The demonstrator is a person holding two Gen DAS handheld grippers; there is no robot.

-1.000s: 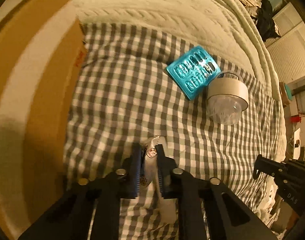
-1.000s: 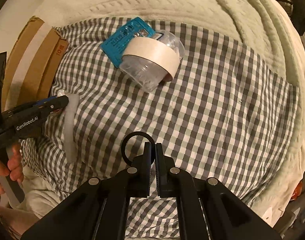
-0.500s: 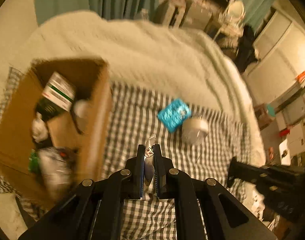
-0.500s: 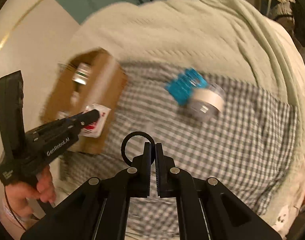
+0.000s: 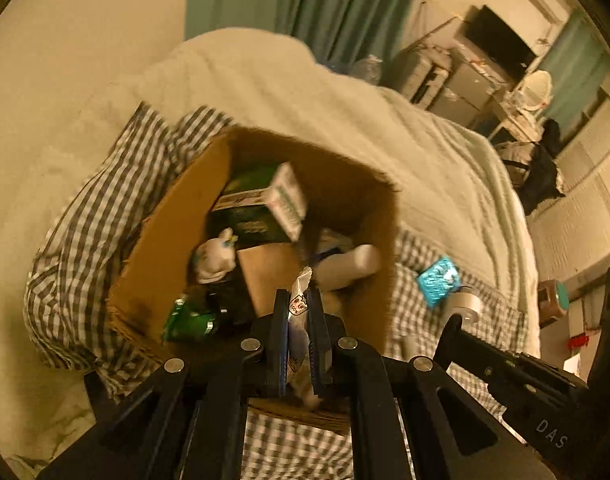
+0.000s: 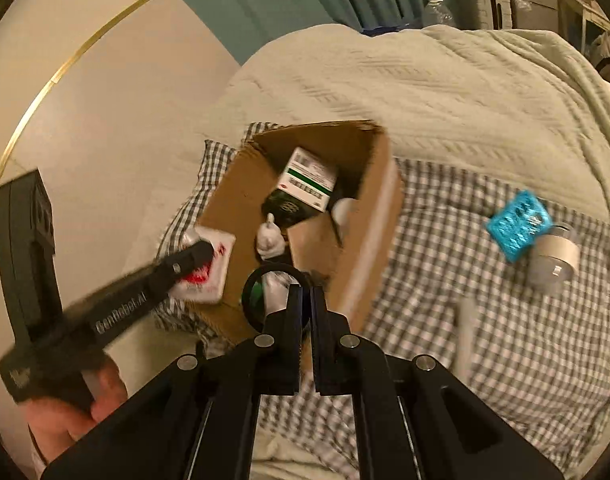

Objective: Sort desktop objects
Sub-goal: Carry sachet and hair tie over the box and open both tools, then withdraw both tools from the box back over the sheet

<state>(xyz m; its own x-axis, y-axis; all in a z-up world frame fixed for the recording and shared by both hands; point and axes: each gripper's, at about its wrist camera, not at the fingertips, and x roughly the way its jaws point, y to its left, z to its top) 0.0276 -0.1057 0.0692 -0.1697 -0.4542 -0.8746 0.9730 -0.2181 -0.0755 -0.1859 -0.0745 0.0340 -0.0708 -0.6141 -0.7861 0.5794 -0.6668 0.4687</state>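
My left gripper [image 5: 298,308] is shut on a white packet with red print [image 5: 297,305] and holds it above the near edge of the open cardboard box [image 5: 185,216]. In the right wrist view the packet [image 6: 209,270] hangs at the box's left rim [image 6: 379,216]. My right gripper [image 6: 306,304] is shut on a black ring [image 6: 251,280], held high over the box's near side. A blue blister pack [image 6: 519,226] and a roll of tape on a clear jar [image 6: 553,258] lie on the checked cloth [image 6: 505,328] to the right.
The box holds a green-and-white carton [image 6: 307,182], a dark box, a white bottle [image 5: 215,256], a green item [image 5: 187,320] and other things. A cream blanket [image 6: 425,80] covers the bed beyond. A wall is at left, furniture at far right.
Both grippers rose and swung left from over the checked cloth to over the cardboard box, carrying the packet and the ring. The blister pack and tape roll stayed put.
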